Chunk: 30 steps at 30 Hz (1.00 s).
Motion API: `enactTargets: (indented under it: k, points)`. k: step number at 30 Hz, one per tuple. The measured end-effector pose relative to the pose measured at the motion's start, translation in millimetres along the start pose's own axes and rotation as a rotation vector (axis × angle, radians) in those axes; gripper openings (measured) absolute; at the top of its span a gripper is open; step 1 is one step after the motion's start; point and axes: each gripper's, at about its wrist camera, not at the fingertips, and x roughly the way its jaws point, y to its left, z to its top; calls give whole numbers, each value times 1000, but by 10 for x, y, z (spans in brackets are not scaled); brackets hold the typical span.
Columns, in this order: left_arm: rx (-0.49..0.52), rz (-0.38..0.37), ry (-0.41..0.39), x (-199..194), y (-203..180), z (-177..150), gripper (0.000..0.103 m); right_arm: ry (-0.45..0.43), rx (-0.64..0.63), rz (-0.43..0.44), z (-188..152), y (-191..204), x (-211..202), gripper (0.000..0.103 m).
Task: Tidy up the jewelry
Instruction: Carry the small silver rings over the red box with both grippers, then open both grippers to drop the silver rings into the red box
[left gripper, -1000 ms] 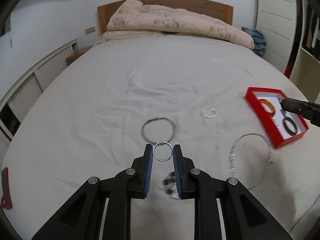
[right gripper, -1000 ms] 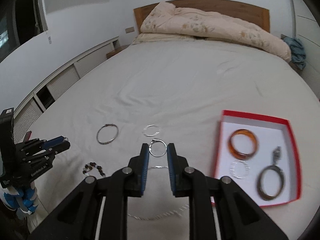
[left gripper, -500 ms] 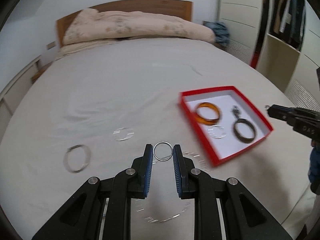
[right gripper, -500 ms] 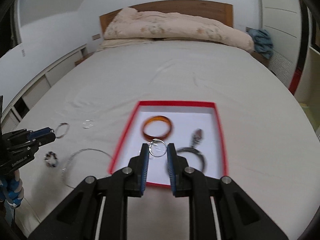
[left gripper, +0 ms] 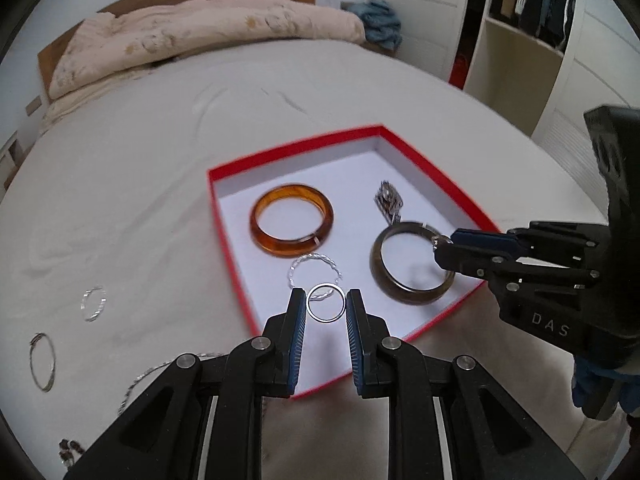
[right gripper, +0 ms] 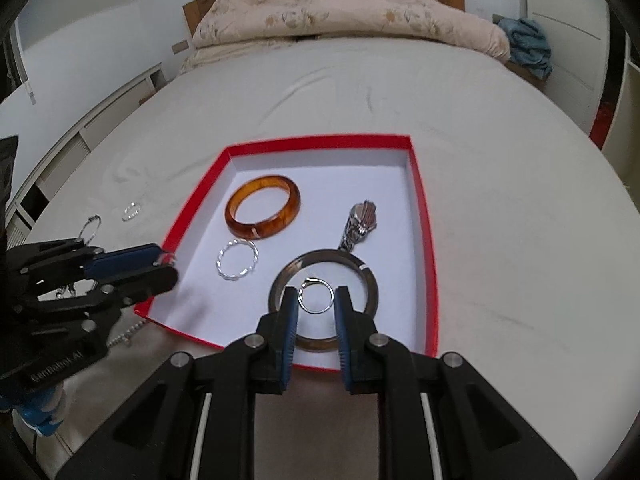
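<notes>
A red box (left gripper: 224, 216) (right gripper: 424, 216) with a white floor lies on the bed. It holds an amber bangle (left gripper: 291, 220) (right gripper: 263, 211), a dark bangle (left gripper: 412, 262) (right gripper: 366, 276), a twisted silver bracelet (left gripper: 315, 270) (right gripper: 237, 265) and a metal pendant (left gripper: 388, 202) (right gripper: 360, 222). My left gripper (left gripper: 326, 308) is shut on a thin silver ring (left gripper: 326, 308) above the box's near part. My right gripper (right gripper: 316, 298) is shut on another thin silver ring (right gripper: 316, 298) above the dark bangle.
On the sheet left of the box lie a small twisted ring (left gripper: 94, 303) (right gripper: 131, 212), a wire hoop (left gripper: 42, 362) (right gripper: 90, 226), a silver chain (left gripper: 140, 380) and dark beads (left gripper: 68, 450). A folded quilt (right gripper: 340, 12) lies at the headboard. Wardrobe shelves (left gripper: 520, 40) stand right.
Both grippers, each still holding its ring, have swung from the loose jewelry on the sheet over to the red box and now hover above it.
</notes>
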Motion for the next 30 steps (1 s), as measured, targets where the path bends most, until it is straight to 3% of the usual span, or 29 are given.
enactTargets:
  k: [8, 18, 24, 30]
  points:
    - [-3, 3, 82, 352, -22, -69, 20, 56, -59, 4, -68, -55, 187, 18]
    - [-40, 17, 79, 380, 1, -70, 23, 73, -74, -54, -43, -94, 178, 21]
    - [-74, 10, 56, 178, 28, -59, 28, 58, -58, -77, -71, -114, -51, 21]
    - [-88, 29, -1, -343, -16, -84, 39, 8, -20, -93, -105, -48, -494, 22]
